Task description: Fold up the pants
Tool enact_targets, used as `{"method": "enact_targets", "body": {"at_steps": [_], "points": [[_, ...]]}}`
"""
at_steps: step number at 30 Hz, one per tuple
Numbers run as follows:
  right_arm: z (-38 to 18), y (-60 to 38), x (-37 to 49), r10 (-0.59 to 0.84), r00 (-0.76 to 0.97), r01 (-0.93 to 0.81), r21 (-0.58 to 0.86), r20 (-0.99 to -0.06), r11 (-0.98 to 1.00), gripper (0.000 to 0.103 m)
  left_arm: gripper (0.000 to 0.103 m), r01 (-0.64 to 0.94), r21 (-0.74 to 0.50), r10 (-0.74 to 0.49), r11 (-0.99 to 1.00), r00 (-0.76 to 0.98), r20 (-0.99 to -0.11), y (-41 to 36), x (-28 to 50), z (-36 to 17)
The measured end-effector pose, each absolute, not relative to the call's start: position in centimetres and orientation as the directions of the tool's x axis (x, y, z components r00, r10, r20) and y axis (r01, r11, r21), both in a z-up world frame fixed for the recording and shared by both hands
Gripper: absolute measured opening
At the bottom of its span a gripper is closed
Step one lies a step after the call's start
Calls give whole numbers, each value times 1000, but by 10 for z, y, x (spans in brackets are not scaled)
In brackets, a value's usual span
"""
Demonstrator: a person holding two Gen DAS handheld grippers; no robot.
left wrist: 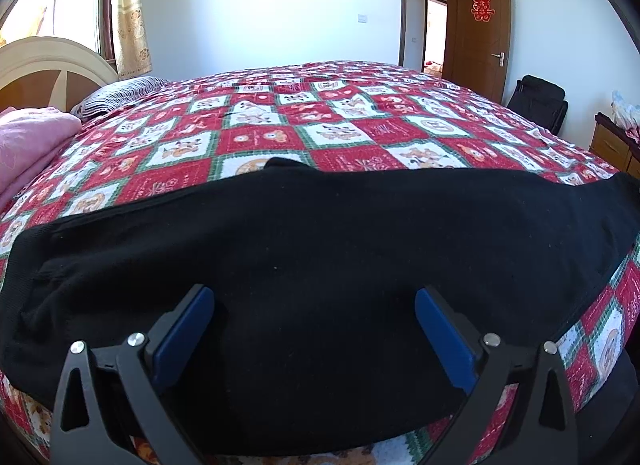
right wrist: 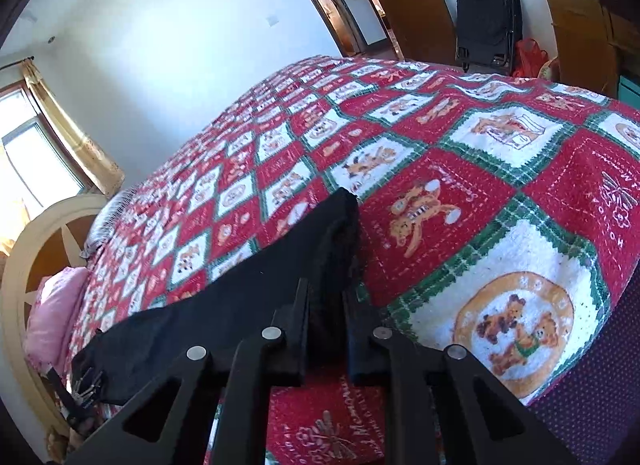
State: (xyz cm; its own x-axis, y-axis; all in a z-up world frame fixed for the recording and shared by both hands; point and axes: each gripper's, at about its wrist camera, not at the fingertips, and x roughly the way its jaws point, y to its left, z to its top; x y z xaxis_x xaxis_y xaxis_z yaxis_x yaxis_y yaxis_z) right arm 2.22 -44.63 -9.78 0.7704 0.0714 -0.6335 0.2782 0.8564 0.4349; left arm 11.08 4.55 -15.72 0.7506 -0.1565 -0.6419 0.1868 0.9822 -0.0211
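Observation:
Black pants [left wrist: 320, 225] lie spread lengthwise across the near edge of a bed covered with a red, white and green patchwork quilt [left wrist: 280, 133]. My left gripper [left wrist: 314, 297] is open wide just over the pants' near edge, its blue pads [left wrist: 188, 329] on either side of flat cloth and pinching nothing. In the right wrist view the pants [right wrist: 240, 305] run off to the left, and their end rises in a peak. My right gripper [right wrist: 325, 291] is shut on that end, with black cloth pinched between its narrow jaws.
A pink blanket [left wrist: 36, 145] and a striped pillow [left wrist: 120, 95] lie by the cream headboard [left wrist: 52, 65] on the left. Beyond the bed are a black suitcase [right wrist: 486, 17], a wooden cabinet [right wrist: 580, 33] and an open brown door [left wrist: 480, 29]. The quilt [right wrist: 440, 169] spreads beyond the pants.

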Motion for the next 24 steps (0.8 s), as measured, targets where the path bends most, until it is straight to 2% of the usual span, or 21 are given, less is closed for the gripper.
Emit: {"method": "enact_targets", "body": {"at_steps": [5, 14, 24], "points": [[-72, -423, 20, 60, 808, 220, 394, -586, 892, 13, 103, 180, -24, -153, 983, 747, -647, 45, 110, -155], [-59, -396, 25, 82, 815, 175, 379, -573, 909, 13, 103, 141, 1, -104, 990, 732, -673, 47, 113, -151], [-44, -340, 39, 165, 814, 61, 364, -557, 930, 13, 103, 150, -14, -121, 989, 732, -671, 48, 111, -144]]}}
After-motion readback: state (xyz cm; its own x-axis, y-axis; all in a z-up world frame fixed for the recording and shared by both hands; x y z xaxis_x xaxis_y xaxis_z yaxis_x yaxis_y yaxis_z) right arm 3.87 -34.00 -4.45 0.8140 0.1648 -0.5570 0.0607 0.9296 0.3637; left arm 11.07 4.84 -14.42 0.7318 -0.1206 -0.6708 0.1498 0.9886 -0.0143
